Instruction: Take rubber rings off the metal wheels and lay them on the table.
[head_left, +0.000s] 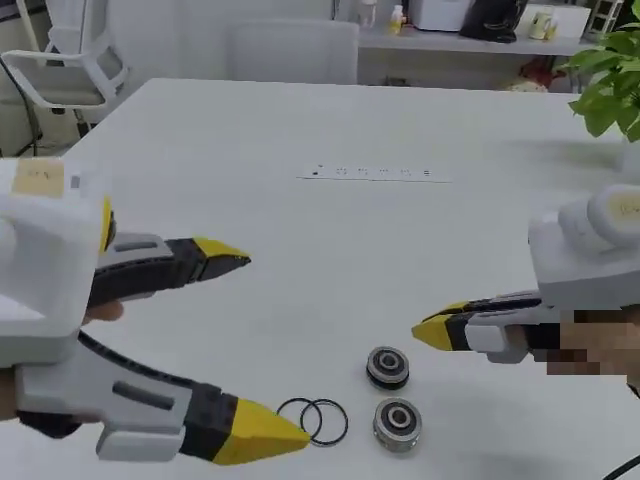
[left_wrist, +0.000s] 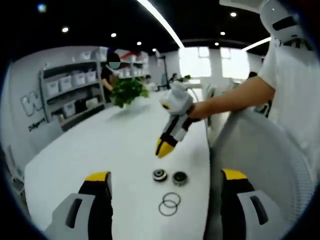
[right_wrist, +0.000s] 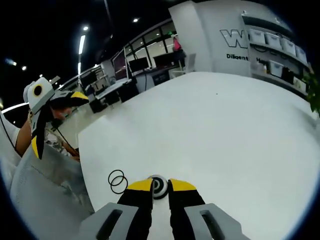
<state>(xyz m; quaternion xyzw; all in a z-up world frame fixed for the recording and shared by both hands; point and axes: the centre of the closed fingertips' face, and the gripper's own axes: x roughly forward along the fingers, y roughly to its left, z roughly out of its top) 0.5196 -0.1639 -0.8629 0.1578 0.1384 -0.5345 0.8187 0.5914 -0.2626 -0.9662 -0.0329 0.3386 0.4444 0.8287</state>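
Observation:
Two metal wheels lie near the table's front edge, one behind the other. Left of them two thin black rubber rings lie flat and overlapping on the white table. My left gripper is open wide, its lower tip just left of the rings. My right gripper is shut with nothing in it, its tip just above and right of the farther wheel. The left gripper view shows the wheels, the rings and the right gripper. In the right gripper view one wheel sits just past the tips, the rings to its left.
A green plant stands at the table's far right corner. A faint printed strip marks the table's middle. A white chair and a cluttered counter lie beyond the far edge. The person's arm reaches in from the right.

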